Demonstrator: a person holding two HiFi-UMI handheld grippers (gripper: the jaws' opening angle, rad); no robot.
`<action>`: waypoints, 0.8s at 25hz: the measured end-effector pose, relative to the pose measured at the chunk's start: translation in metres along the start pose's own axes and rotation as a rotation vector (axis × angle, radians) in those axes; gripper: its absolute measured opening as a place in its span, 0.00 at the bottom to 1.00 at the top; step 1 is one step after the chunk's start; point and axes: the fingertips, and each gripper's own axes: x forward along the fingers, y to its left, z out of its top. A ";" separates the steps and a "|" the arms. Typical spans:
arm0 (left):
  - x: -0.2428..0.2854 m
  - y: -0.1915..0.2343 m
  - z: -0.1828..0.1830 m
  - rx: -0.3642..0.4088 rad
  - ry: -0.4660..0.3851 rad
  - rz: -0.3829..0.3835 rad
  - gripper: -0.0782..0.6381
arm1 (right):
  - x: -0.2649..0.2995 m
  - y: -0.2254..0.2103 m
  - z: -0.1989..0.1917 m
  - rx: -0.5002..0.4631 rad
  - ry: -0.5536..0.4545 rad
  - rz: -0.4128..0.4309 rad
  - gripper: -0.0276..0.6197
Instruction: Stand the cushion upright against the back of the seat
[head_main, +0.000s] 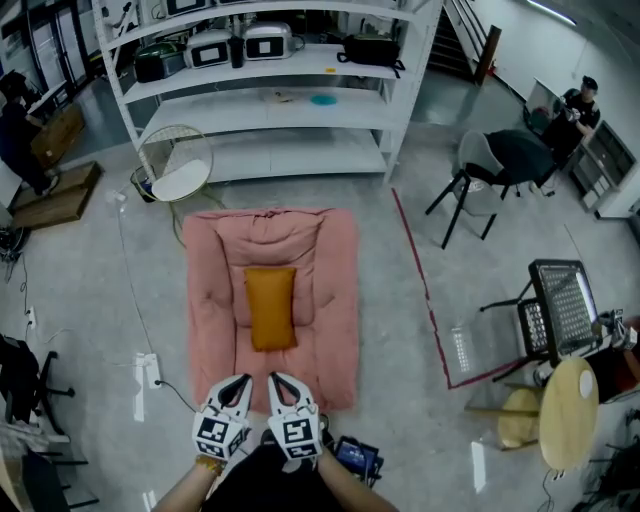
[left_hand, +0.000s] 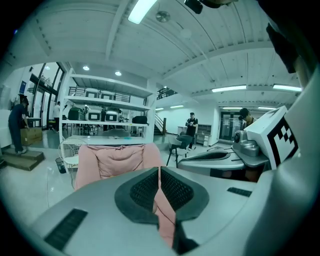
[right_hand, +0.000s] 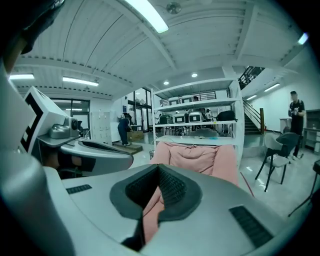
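An orange cushion (head_main: 271, 306) lies flat in the middle of the pink padded floor seat (head_main: 335, 290). The seat's puffy back (head_main: 270, 228) is at the far end. My two grippers sit side by side over the seat's near edge, short of the cushion. The left gripper (head_main: 240, 381) and right gripper (head_main: 277, 380) are both shut, and I see nothing held. In the left gripper view the pads (left_hand: 172, 190) meet, with the pink seat (left_hand: 115, 160) ahead. In the right gripper view the pads (right_hand: 172, 187) also meet, facing the seat (right_hand: 192, 155). The cushion is hidden in both gripper views.
White shelving (head_main: 270, 100) stands beyond the seat, with a round wire chair (head_main: 178, 165) at its left. A red tape line (head_main: 420, 280) runs along the floor to the right. A dark chair (head_main: 500, 165), a mesh chair (head_main: 560, 305) and a round wooden table (head_main: 568, 400) stand further right. A power strip (head_main: 152, 370) lies to the left.
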 end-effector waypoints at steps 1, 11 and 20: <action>-0.006 0.002 -0.001 0.000 -0.014 -0.004 0.14 | -0.002 0.006 0.001 -0.003 -0.003 -0.009 0.07; -0.083 0.022 -0.009 -0.005 -0.072 -0.040 0.14 | -0.040 0.075 0.009 -0.064 0.007 -0.091 0.07; -0.140 -0.024 0.005 0.033 -0.116 0.003 0.14 | -0.104 0.111 0.019 -0.147 -0.074 -0.043 0.07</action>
